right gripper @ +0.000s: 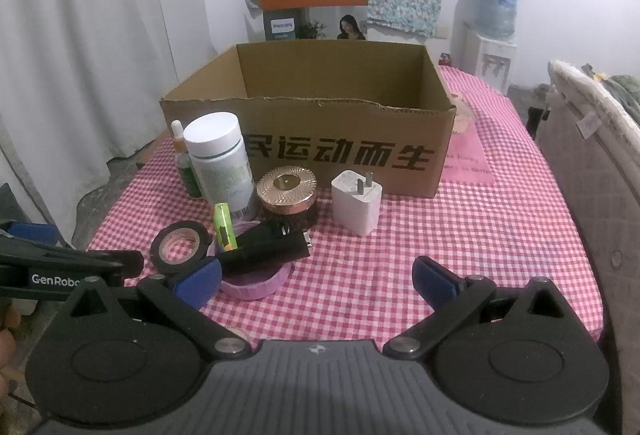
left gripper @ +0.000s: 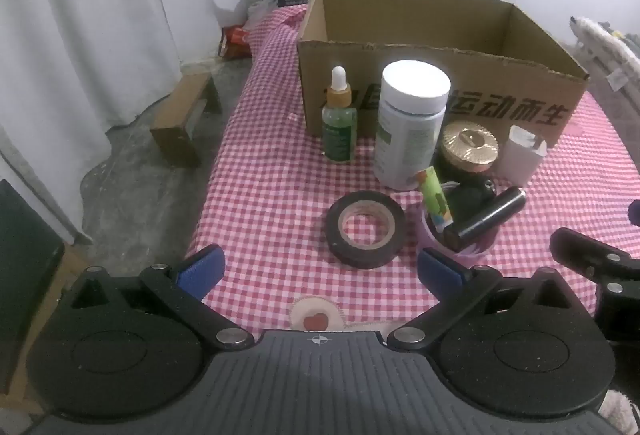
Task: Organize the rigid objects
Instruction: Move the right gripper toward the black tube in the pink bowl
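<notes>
1. Rigid objects are seen gathered on the checked table (right gripper: 440, 255), none yet inside the cardboard box (right gripper: 320, 139), whose visible interior looks empty; the task is judged to be at its very start.
2. A white-capped bottle (right gripper: 220, 163) and a dropper bottle (left gripper: 339, 115) are stood upright just before the box's front wall.
3. A white charger plug (right gripper: 357, 202) and a gold-lidded jar (right gripper: 286, 197) are set near them.
4. A tape roll (left gripper: 366, 229) lies flat beside a purple cup (right gripper: 256, 281) in which a black cylinder (right gripper: 266, 249) and a green battery (right gripper: 225, 227) are lodged.
5. Left tongs (left gripper: 320, 271) and right tongs (right gripper: 316, 279) are held wide apart, nothing gripped.
6. Next, one item must be straddled, closed upon, and lifted over the box's rim.
</notes>
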A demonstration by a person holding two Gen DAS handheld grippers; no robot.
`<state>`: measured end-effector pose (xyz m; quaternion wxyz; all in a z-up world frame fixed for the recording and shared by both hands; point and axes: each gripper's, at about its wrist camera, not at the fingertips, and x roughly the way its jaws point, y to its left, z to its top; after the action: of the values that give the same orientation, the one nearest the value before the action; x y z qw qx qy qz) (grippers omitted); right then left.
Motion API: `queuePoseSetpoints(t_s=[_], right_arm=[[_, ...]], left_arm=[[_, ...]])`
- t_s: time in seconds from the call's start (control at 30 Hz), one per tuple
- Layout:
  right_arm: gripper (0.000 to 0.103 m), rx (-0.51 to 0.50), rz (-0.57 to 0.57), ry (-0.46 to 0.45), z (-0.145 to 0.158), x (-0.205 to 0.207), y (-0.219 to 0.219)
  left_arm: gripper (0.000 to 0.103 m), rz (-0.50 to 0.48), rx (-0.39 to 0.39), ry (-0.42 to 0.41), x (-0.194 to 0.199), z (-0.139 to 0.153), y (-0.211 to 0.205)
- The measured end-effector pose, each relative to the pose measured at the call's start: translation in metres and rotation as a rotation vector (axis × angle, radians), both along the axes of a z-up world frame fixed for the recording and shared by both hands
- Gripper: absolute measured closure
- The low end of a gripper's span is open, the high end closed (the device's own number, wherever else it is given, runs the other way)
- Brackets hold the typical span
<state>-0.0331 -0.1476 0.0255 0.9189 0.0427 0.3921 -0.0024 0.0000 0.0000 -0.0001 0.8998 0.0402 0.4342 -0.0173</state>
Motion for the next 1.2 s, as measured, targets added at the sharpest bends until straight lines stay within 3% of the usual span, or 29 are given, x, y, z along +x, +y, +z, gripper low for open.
queuePoseSetpoints(t_s=[0.8,1.2], right_arm=[[0.000,0.014,0.007,0.003,-0.005,0.004,0.001],[0.000,0.040,0.011,0.035,-0.015,0.015,-0.001]], left_arm=[[0.000,0.001,0.007,0.018,-0.001,-0.001,0.001],[0.000,-0.002,0.010,0.066,0.015,-0.016,0.000]])
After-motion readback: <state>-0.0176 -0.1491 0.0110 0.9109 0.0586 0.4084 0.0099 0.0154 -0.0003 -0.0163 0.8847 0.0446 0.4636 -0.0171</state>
